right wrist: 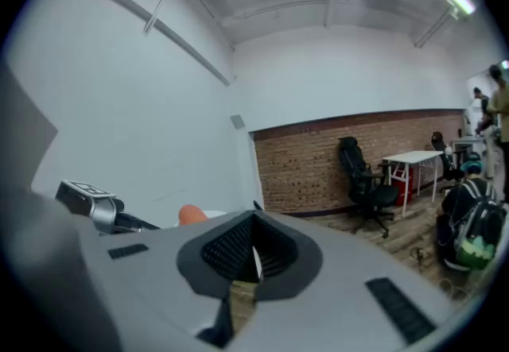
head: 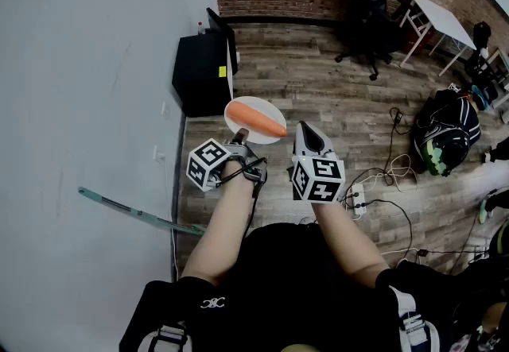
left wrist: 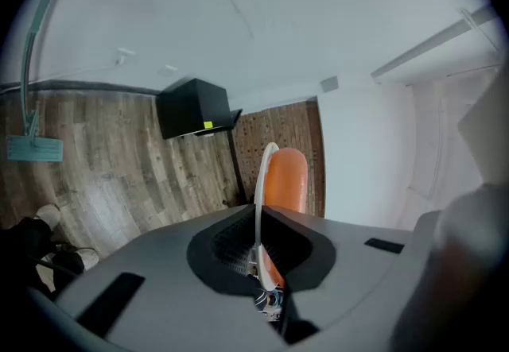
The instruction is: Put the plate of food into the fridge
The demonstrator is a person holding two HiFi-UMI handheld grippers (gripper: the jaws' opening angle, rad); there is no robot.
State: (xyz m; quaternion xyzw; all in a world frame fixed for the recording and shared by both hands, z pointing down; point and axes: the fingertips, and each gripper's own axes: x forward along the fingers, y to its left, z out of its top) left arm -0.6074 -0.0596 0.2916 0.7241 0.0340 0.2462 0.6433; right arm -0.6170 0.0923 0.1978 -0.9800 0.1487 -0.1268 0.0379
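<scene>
Firmly pinched on the rim of the plate [head: 243, 107], the left gripper [head: 238, 137] holds it with its orange food [head: 256, 120]. The right gripper [head: 307, 131], jaws together and empty, hangs at the plate's 4 o'clock; the black fridge [head: 200, 74] stands at its 11.

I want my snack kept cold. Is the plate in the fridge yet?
Not yet. Done: the plate with the orange food is lifted, the left gripper shut on its rim. In hand: it is held over the wood floor, short of the black fridge by the wall. Left: carry it there and set it inside.
</scene>
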